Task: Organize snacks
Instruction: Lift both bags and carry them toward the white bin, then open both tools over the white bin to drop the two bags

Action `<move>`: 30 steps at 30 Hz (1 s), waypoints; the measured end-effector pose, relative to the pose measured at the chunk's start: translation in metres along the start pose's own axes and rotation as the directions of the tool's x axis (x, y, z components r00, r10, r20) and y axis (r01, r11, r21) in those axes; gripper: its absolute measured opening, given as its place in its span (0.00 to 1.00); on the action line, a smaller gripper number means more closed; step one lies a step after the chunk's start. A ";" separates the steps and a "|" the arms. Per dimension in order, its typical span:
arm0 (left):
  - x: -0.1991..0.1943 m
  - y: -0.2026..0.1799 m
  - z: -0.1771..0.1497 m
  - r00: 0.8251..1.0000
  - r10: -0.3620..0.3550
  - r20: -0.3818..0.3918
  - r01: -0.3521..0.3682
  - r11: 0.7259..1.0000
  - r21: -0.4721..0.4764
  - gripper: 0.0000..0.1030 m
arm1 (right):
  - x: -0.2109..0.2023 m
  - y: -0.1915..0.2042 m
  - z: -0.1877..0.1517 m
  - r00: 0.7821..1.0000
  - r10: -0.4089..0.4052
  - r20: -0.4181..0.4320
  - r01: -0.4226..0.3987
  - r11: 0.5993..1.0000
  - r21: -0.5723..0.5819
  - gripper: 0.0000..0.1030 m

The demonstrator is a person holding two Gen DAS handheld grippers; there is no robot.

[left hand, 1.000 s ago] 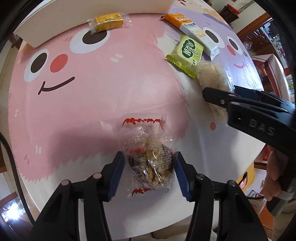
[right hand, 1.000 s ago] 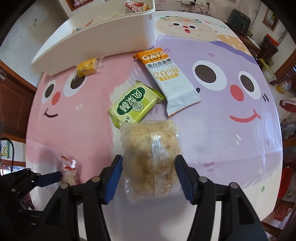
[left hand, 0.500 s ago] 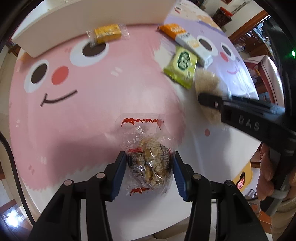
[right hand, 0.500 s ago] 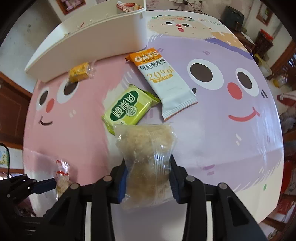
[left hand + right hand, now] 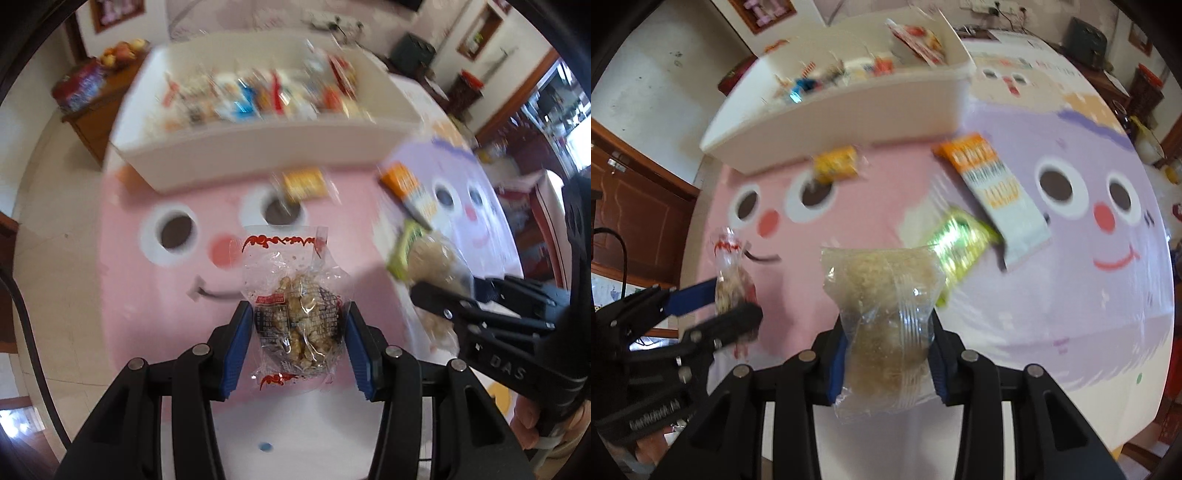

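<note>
A round counter covered in a pink and lilac cartoon-face cloth carries a long white plastic bin full of mixed snacks at its far side. Before the bin lie an orange and white bar wrapper, a green foil packet and a small yellow wrapped sweet. The right tongs clench a clear bag of pale crumbly snack. The left tongs clench a clear red-printed bag of nut brittle, raised off the cloth.
</note>
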State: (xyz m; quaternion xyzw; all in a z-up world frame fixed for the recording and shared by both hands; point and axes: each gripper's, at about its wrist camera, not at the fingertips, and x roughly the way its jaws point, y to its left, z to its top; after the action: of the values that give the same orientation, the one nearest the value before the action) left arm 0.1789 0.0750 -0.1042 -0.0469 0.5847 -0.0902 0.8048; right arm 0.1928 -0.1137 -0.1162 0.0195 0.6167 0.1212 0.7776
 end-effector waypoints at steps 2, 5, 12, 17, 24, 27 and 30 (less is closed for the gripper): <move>-0.014 0.010 0.017 0.999 0.012 0.047 -0.011 1.000 -0.019 0.46 | -0.007 0.005 0.011 1.000 0.010 0.026 -0.010 1.000 -0.012 0.36; -0.031 0.019 0.038 0.994 0.035 0.105 -0.033 0.999 -0.026 0.46 | -0.024 0.014 0.033 0.997 0.031 0.074 -0.028 0.999 -0.038 0.36; -0.062 0.032 0.092 0.973 0.081 0.216 -0.070 0.996 -0.055 0.46 | -0.057 0.037 0.077 0.982 0.076 0.174 -0.062 0.995 -0.080 0.36; -0.079 0.034 0.126 0.953 0.113 0.280 -0.102 0.993 -0.053 0.46 | -0.072 0.048 0.112 0.969 0.072 0.235 -0.051 0.994 -0.091 0.36; -0.087 0.027 0.165 0.933 0.152 0.327 -0.148 0.988 -0.036 0.46 | -0.093 0.051 0.158 0.955 0.046 0.291 -0.027 0.997 -0.069 0.37; -0.086 0.024 0.179 0.926 0.171 0.336 -0.170 0.985 -0.033 0.46 | -0.100 0.050 0.176 0.946 0.037 0.323 -0.017 0.998 -0.063 0.37; -0.082 0.022 0.193 0.924 0.186 0.333 -0.186 0.982 -0.032 0.46 | -0.105 0.050 0.193 0.938 0.034 0.345 -0.014 0.998 -0.062 0.37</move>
State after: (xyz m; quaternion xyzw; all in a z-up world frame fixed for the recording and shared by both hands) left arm 0.3400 0.1071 0.0286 -0.0057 0.4415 -0.0042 0.8972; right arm 0.3485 -0.0641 0.0397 0.0252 0.4665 0.1432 0.8725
